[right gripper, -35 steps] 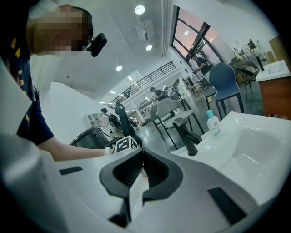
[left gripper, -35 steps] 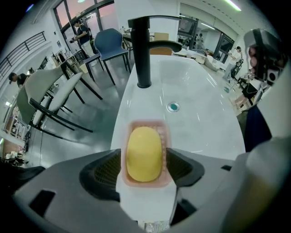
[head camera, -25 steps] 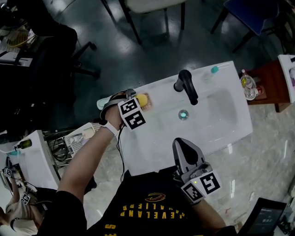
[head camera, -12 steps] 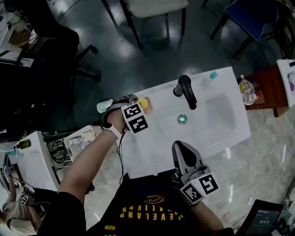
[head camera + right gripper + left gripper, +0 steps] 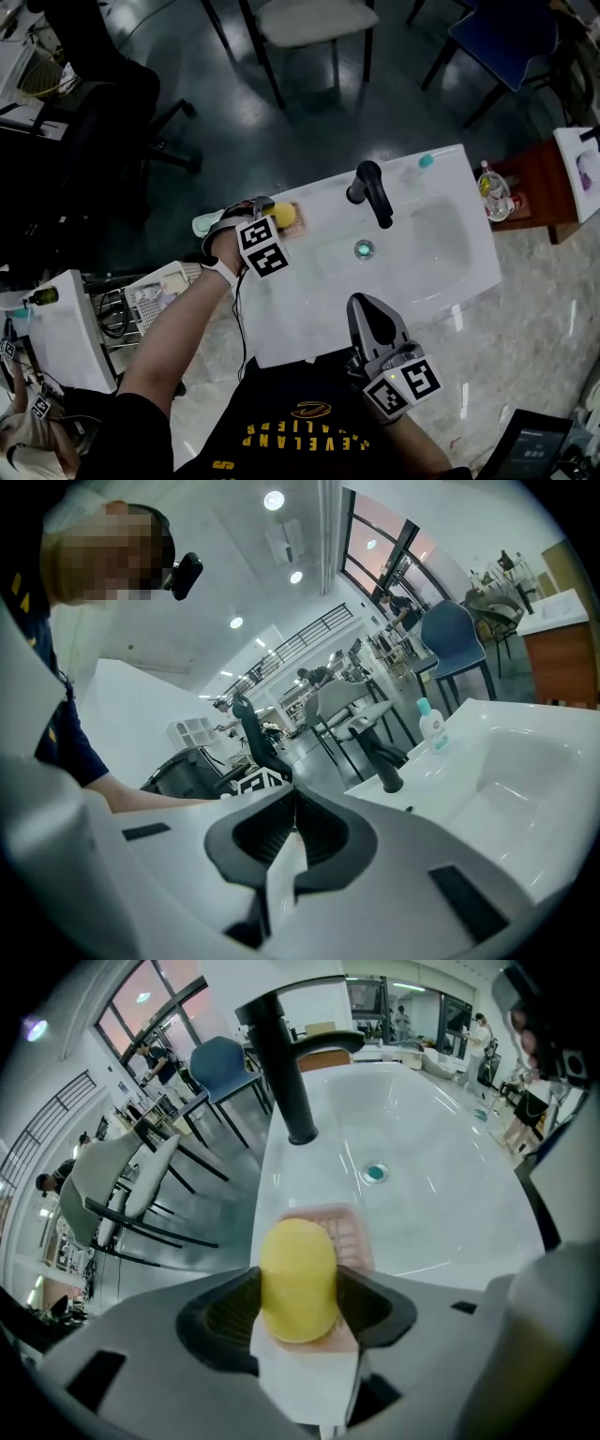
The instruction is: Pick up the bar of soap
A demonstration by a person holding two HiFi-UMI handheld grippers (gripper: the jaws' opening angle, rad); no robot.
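Note:
The yellow bar of soap [image 5: 298, 1277] lies over a pink soap dish [image 5: 352, 1237] on the white sink's left rim. My left gripper [image 5: 298, 1290] has the bar between its jaws, which are closing, and both dark pads touch its sides. From the head view, the soap [image 5: 285, 215] shows just past the left gripper [image 5: 270, 214] and its marker cube. My right gripper [image 5: 367, 309] hangs shut over the sink's near edge with nothing in it, and its jaws [image 5: 295, 803] meet in the right gripper view.
A black faucet [image 5: 371, 190] stands at the back of the white sink [image 5: 441, 253], whose teal drain [image 5: 364, 249] is in the basin. A small teal-capped bottle [image 5: 425, 162] sits at the back rim. Chairs [image 5: 309, 23] and a red-brown side table [image 5: 534, 187] surround the sink.
The left gripper's jaws have drawn in around the yellow soap. The right gripper has stayed at the sink's near edge. The head view has shifted slightly.

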